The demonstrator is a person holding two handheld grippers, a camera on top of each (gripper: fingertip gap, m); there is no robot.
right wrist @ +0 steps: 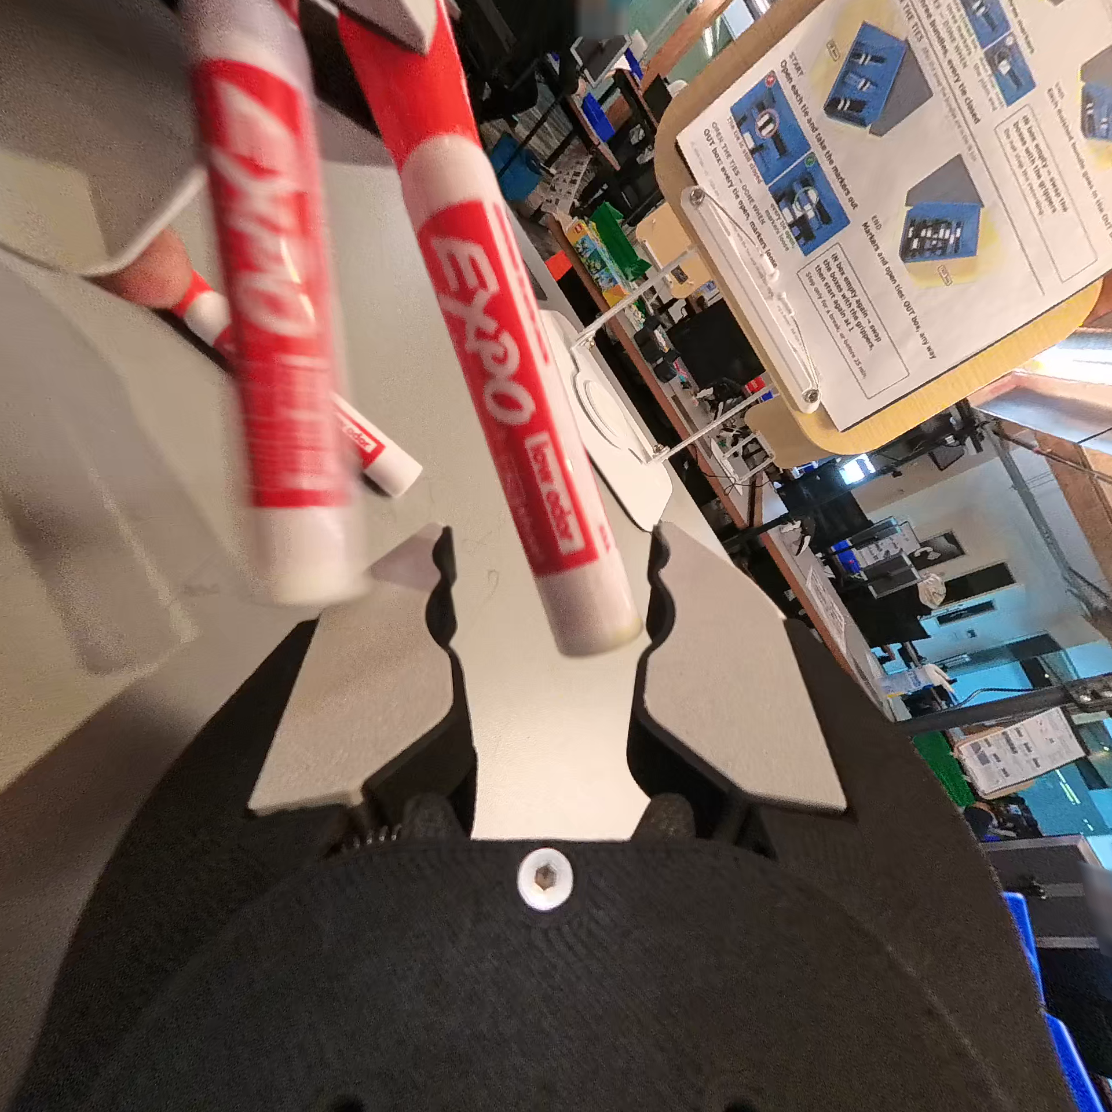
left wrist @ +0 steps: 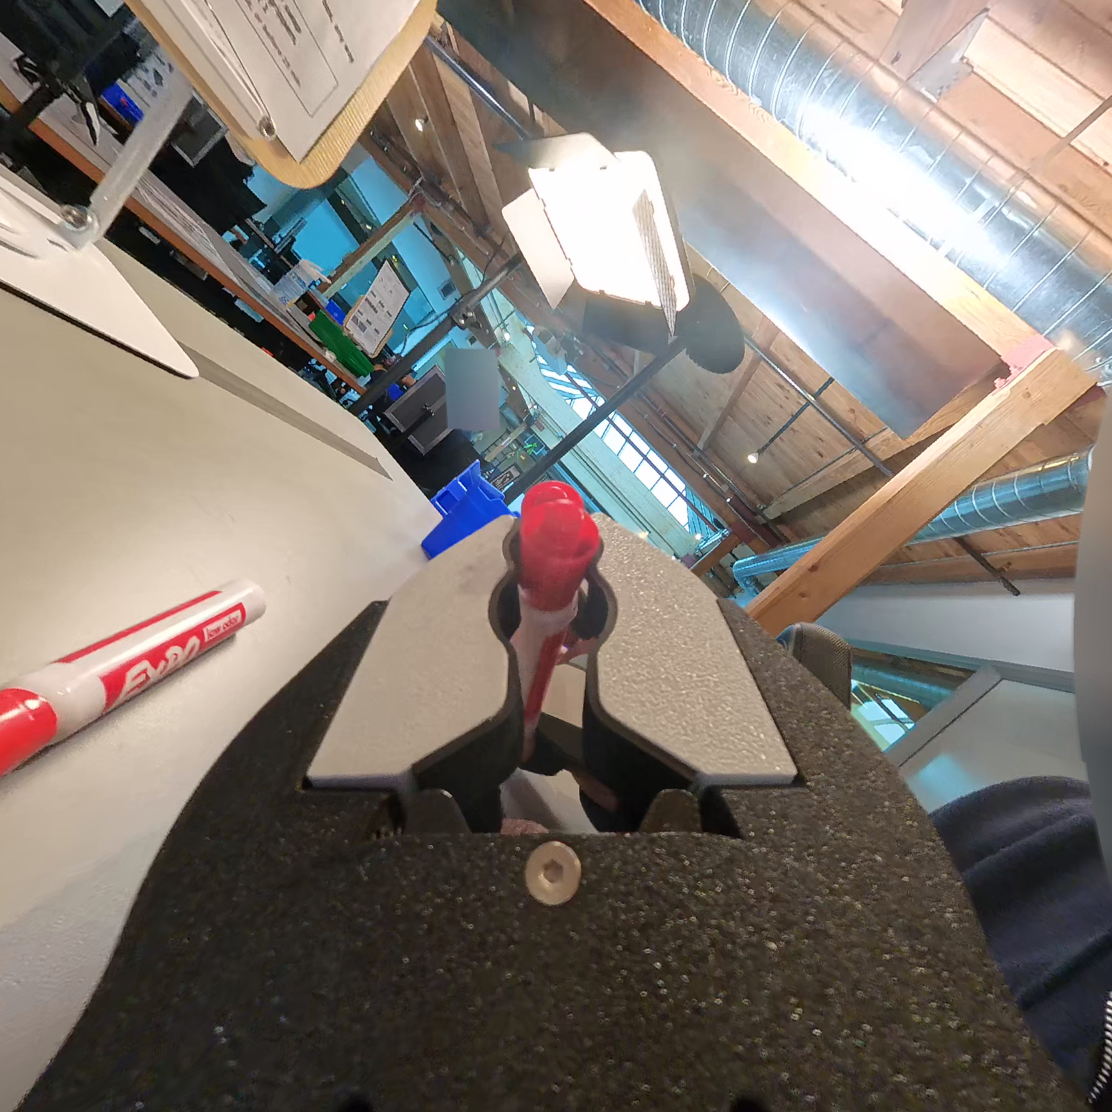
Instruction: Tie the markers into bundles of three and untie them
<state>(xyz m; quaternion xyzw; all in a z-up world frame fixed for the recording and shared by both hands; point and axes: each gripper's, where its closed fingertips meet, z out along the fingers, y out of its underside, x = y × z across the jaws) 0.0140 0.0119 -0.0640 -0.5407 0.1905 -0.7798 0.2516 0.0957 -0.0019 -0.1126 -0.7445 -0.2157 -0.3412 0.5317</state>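
Timber beams and silver ducting run overhead above a pale grey worktable (left wrist: 150, 481), where one red-and-white dry-erase marker (left wrist: 120, 668) lies loose. Beyond that loose marker, the left gripper (left wrist: 556, 577) has its jaws closed on a red-capped marker (left wrist: 553, 553) standing up out of them. The right gripper (right wrist: 550, 577) has its jaws wide, and the white butt of a red-labelled marker (right wrist: 511, 385) hangs between them, the pads not pressing it; a blurred marker (right wrist: 277, 301) hangs just beside. I'd judge markers are being gathered for a bundle; next the right jaws need to close squarely.

Left gripper (left wrist: 556, 577) clamped, right gripper (right wrist: 547, 596) agape
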